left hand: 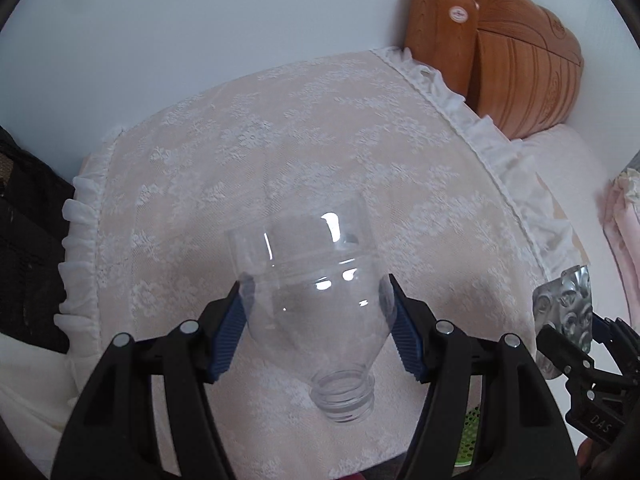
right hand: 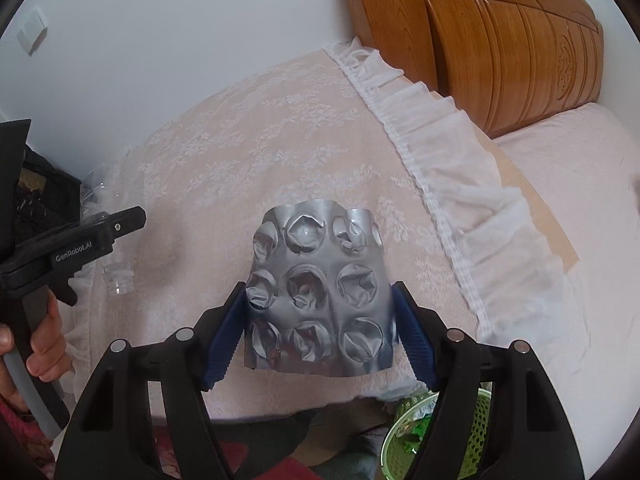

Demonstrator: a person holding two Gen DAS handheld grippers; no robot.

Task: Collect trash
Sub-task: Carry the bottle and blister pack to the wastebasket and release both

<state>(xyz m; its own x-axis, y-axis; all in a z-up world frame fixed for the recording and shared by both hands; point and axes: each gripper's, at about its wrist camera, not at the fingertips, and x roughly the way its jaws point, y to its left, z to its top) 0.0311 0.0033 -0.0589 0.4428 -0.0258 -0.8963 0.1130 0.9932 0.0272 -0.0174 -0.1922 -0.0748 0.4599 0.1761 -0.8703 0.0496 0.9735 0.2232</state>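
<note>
Currently both hands loaded. L gripper (left hand: 316, 312) clamped on cut-off top of clear plastic bottle (left hand: 316, 280): blue pads press the wide shoulder from both sides, threaded neck toward me, cut rim pointing away. Holding at the widest, stiffest part likely keeps the thin wall from collapsing or slipping.

R gripper (right hand: 318, 320) pinched on empty silver blister pack (right hand: 318, 292), 9 popped pockets visible in 3 rows. Sheet bows between the pads, gripped at its side edges near the bottom, so most of it stands up past the fingers.

Both items hang over the lace-covered table (right hand: 280, 128), neither touching the cloth as far as I can tell. Wooden headboard (right hand: 500, 40) and bed behind.

Green mesh basket (right hand: 404, 444) sits low at R, below table edge, w/ some green scrap already in it. Judging that's the bin: R pack is nearly above it, so drop there looks nearest; L bottle piece needs to cross over.
</note>
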